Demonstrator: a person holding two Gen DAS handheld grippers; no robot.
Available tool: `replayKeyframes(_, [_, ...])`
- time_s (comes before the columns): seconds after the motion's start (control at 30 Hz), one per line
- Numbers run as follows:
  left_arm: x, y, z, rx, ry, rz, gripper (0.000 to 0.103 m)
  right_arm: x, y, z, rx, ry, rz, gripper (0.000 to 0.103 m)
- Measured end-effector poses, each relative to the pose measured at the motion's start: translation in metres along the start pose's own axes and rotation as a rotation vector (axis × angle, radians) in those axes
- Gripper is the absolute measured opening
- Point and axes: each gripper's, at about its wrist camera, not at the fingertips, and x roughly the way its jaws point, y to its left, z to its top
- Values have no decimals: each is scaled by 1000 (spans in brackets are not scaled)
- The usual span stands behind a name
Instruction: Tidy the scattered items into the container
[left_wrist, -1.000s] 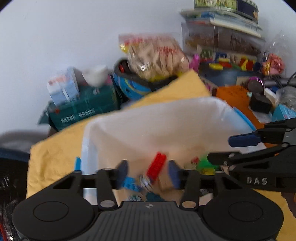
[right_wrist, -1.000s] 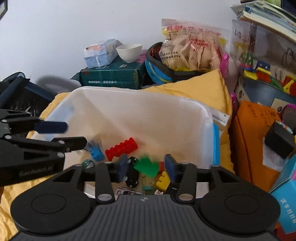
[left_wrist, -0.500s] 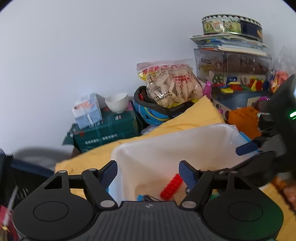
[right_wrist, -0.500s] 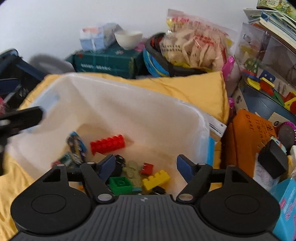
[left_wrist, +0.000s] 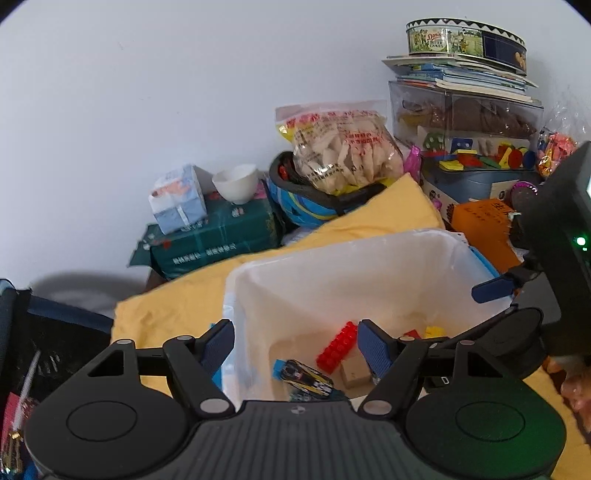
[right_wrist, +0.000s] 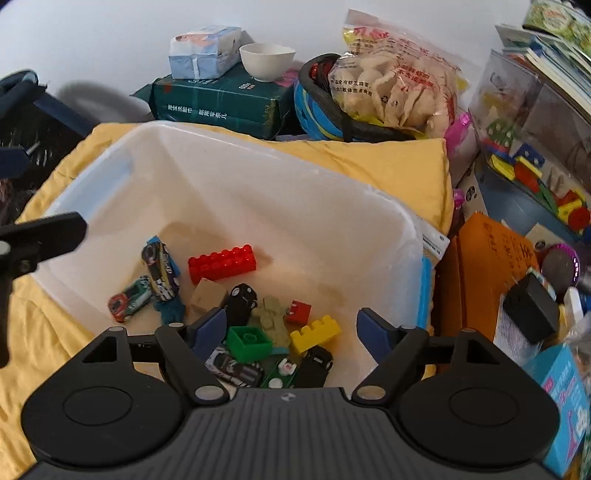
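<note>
The translucent plastic bin (right_wrist: 236, 177) sits on a rumpled yellow cloth (right_wrist: 388, 166). On the bin's floor, a studded red brick (right_wrist: 221, 263) lies with its long axis left to right, among glossy toy cars (right_wrist: 159, 271) and a green block (right_wrist: 248, 343). The left tool (left_wrist: 295, 345) and right tool (right_wrist: 291, 328) hover above the bin, both spread wide, holding nothing.

a white bowl (right_wrist: 266, 61) and a tissue pack (right_wrist: 204, 51) sit on a green package (right_wrist: 221, 105). beside it, a snack bag (right_wrist: 397, 86) rests in a blue helmet (right_wrist: 317, 110). a biscuit tin (left_wrist: 463, 42) tops stacked books (left_wrist: 461, 79).
</note>
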Motion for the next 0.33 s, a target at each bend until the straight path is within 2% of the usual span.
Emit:
replayKeyframes(0.13, [1,2,10,-13,29,-4,77,-8,1,2,3,-9,-12,81])
replayKeyframes(0.33, [-3,5,14,-20,10,-9,80,-17,3,2,-3,-31,-20,83])
